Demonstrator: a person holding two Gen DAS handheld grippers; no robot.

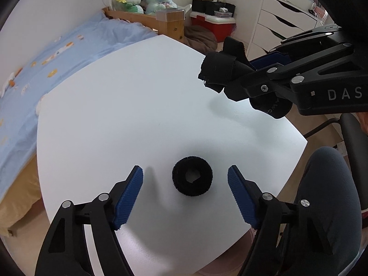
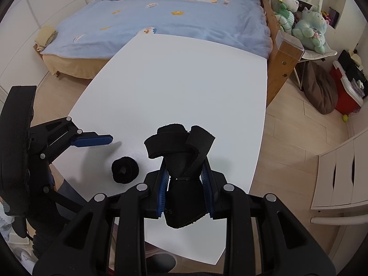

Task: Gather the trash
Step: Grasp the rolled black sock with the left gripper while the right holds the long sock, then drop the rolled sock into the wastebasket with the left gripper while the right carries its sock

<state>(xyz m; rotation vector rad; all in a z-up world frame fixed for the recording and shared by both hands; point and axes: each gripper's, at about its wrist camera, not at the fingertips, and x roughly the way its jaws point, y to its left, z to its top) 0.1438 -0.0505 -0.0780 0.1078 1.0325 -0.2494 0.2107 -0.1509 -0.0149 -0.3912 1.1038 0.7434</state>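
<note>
Fuzzy black strap roll (image 1: pixel 192 176) lies between the spread left tool (image 1: pixel 185 193); right tool (image 2: pixel 185 194) pinches crumpled black strap (image 2: pixel 181 154).

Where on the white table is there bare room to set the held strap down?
The white table is bare from the bed side to mid-table. It is crowded only near the person: the black roll lies between the open left gripper fingers, beside the right gripper holding the strap.
</note>
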